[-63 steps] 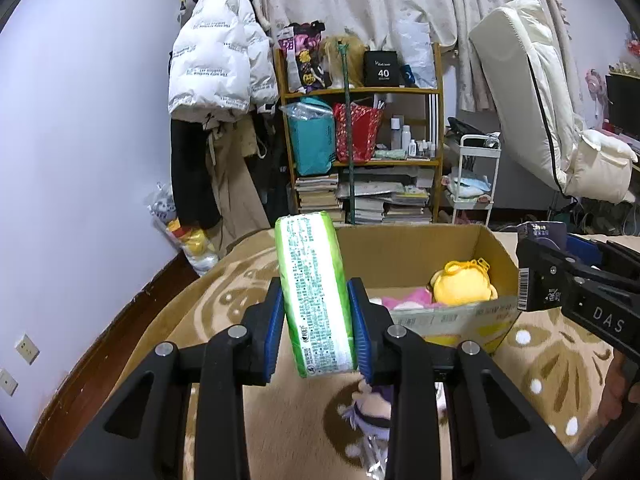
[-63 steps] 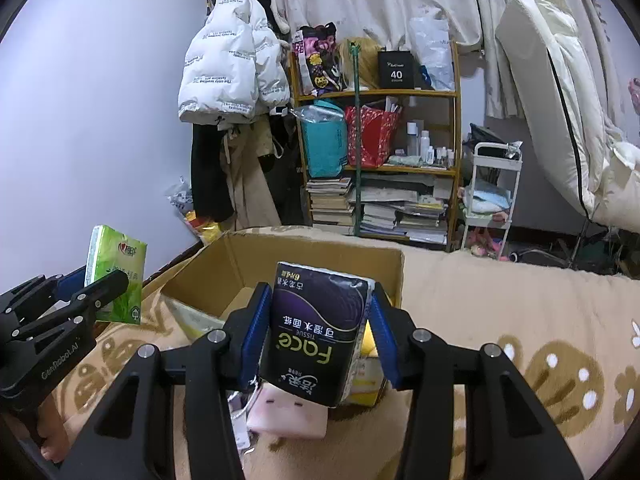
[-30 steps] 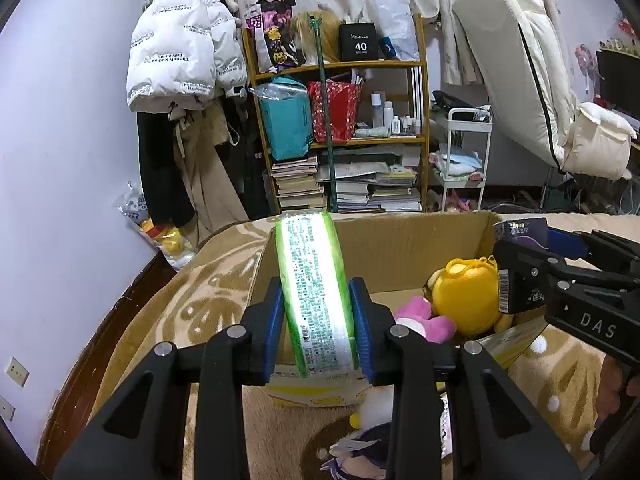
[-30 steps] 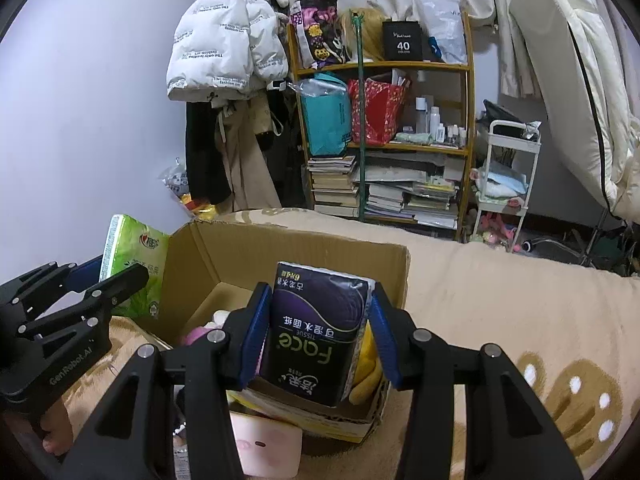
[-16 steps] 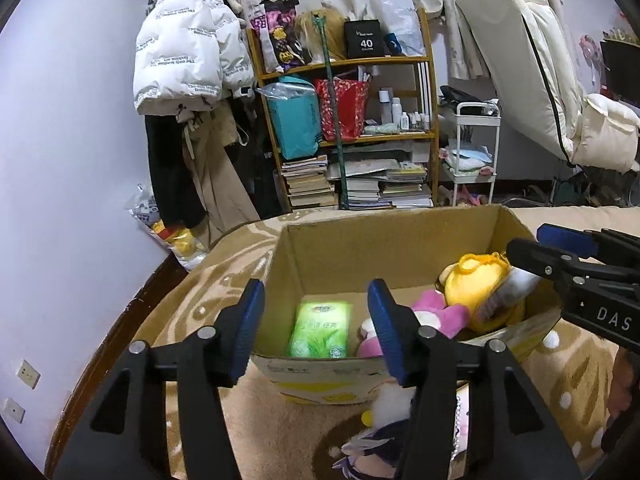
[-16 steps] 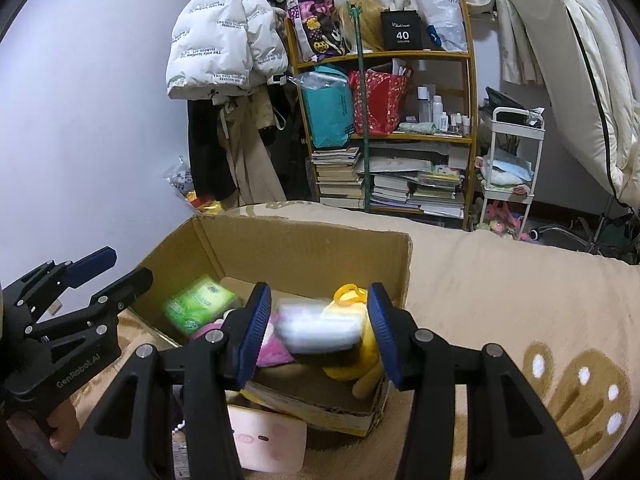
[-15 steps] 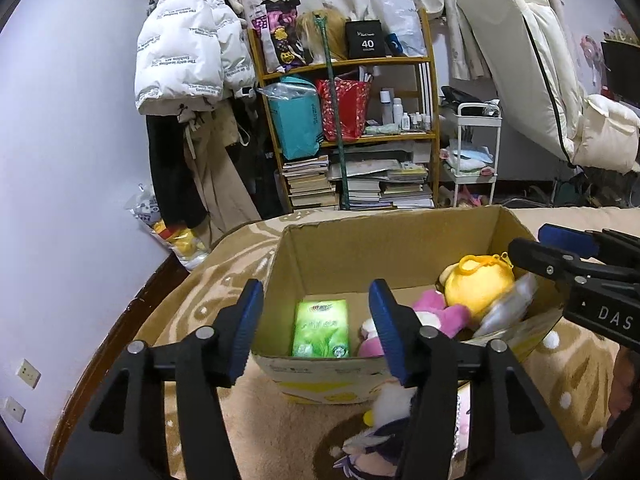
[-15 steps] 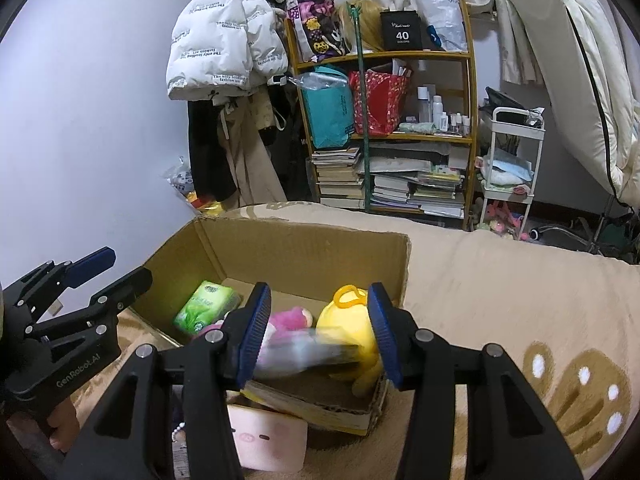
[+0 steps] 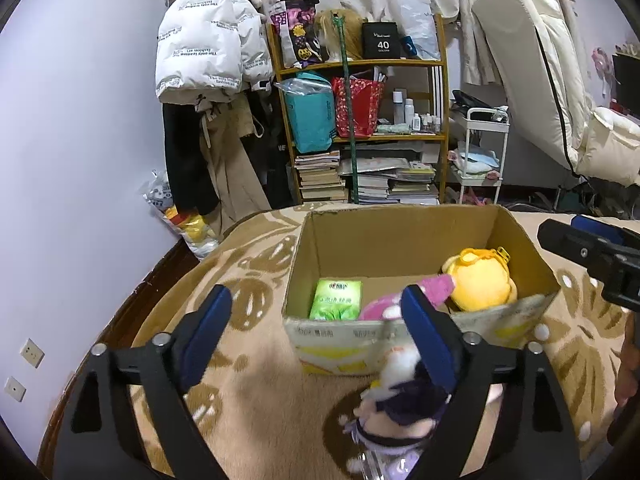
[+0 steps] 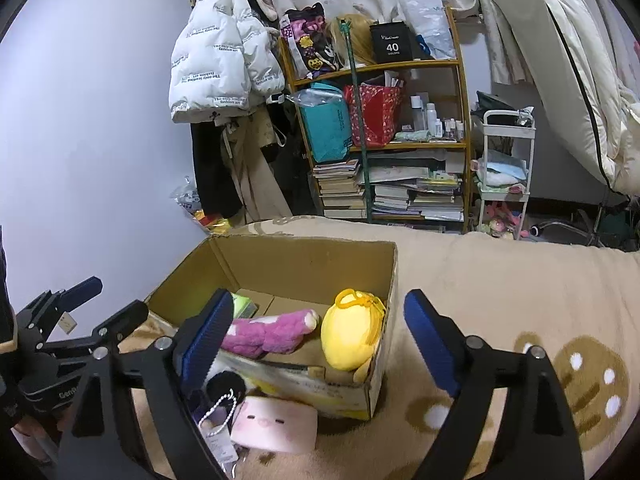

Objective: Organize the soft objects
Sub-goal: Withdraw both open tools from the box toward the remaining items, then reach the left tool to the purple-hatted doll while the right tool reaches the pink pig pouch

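Two empty claws angled down over a cardboard box [image 9: 404, 236] of soft things.

Left claw [image 9: 316, 316] and right claw [image 10: 316, 320] are opening, holding nothing; inside the box lie a green tissue pack [image 9: 337, 299], pink plush [image 10: 266, 332] and yellow plush [image 10: 352, 334].

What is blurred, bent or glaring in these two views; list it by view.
Left wrist view: fisheye bows the bookshelf; the doll by the left gripper is soft, close to the lens. Right wrist view: black corners; the yellow plush glares in the cardboard box.
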`<state>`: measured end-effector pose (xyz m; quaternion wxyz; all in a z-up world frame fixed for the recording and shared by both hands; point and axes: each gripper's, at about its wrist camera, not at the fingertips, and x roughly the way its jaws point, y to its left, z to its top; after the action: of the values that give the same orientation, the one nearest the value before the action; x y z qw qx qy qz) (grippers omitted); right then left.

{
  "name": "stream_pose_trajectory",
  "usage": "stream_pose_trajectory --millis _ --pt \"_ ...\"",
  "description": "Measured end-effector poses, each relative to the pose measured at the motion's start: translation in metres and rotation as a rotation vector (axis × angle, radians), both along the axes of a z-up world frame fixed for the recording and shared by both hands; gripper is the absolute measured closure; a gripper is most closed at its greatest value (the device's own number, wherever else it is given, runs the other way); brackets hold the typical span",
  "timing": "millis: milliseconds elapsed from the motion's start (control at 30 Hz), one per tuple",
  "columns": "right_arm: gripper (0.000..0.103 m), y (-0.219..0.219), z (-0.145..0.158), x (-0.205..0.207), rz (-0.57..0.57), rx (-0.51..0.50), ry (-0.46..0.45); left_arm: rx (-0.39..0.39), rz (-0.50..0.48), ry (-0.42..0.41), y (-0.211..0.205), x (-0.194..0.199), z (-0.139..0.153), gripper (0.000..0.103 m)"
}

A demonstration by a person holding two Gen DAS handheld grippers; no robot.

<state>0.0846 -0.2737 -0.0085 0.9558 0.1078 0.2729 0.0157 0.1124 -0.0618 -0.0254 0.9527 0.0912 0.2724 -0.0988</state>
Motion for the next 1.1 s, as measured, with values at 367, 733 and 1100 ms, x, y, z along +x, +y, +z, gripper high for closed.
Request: stream_pose_trajectory --millis 367,733,1100 --pt "0.000 0.010 0.010 -0.030 -0.002 -0.008 -0.006 0.013 -0.006 0.058 0.005 -0.031 0.001 0.007" --pt "0.000 0.016 0.009 -0.052 0.003 0.008 0.030 0.033 0.004 0.098 0.012 -0.060 0.000 0.007" --pt "0.000 0.015 -0.006 -0.047 -0.009 0.034 0.107 0.014 -0.009 0.111 0.014 -0.059 -0.001 0.007"
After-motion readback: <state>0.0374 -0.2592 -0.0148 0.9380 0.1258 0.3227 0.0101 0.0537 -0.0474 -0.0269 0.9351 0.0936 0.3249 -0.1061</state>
